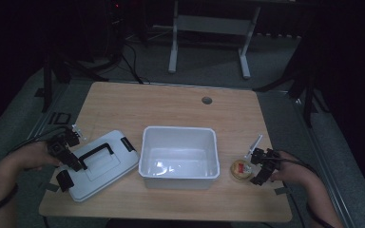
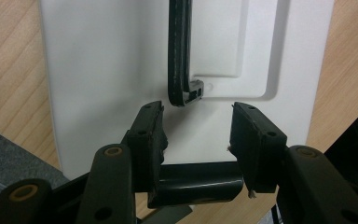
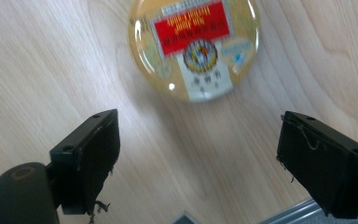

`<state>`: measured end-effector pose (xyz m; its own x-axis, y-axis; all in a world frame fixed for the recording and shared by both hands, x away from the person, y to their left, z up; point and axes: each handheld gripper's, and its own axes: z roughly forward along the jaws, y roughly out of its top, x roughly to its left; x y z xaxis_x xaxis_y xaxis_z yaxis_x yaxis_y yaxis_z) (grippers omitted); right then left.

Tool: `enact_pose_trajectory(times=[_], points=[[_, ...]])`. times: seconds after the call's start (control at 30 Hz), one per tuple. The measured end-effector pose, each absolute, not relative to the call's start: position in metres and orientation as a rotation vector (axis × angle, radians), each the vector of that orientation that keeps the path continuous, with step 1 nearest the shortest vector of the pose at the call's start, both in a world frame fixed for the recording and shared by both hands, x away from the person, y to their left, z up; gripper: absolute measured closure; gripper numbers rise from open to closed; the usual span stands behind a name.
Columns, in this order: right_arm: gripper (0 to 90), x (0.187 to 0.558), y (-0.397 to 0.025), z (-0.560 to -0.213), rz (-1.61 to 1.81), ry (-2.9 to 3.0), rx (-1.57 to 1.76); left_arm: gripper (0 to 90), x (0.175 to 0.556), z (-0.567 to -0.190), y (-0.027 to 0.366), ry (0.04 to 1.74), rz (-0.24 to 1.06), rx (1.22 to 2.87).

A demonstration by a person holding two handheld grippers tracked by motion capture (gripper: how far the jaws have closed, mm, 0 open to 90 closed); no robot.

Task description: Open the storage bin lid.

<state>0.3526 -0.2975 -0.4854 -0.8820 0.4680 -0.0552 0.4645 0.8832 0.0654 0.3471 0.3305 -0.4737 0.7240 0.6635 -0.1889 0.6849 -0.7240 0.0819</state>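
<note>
Left gripper [image 2: 196,140] fingers apparently parted; right gripper [image 3: 198,161] fingers wide.

Your high view looks forward and down over the whole table [image 1: 180,109]; both gripper views look steeply down, close, perhaps nearly vertical.

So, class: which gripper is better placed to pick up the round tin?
Right. The right gripper hovers open just short of the tin, beside the tub. The left gripper is across the table, open over the lid.
</note>
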Motion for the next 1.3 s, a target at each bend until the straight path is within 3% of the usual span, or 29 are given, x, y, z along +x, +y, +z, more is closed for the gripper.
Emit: enact_pose_trajectory(times=[0.7, 1.3], points=[[13.7, 0.374, -0.253, -0.502, -0.007, 3.054, 0.537, 53.7, 0.348, -0.475, 0.330, 1.091, -0.234, 2.790], [19.7, 0.378, -0.248, -0.510, -0.045, 3.062, 0.372, 53.7, 0.348, -0.475, 0.332, 1.087, -0.250, 2.793]])
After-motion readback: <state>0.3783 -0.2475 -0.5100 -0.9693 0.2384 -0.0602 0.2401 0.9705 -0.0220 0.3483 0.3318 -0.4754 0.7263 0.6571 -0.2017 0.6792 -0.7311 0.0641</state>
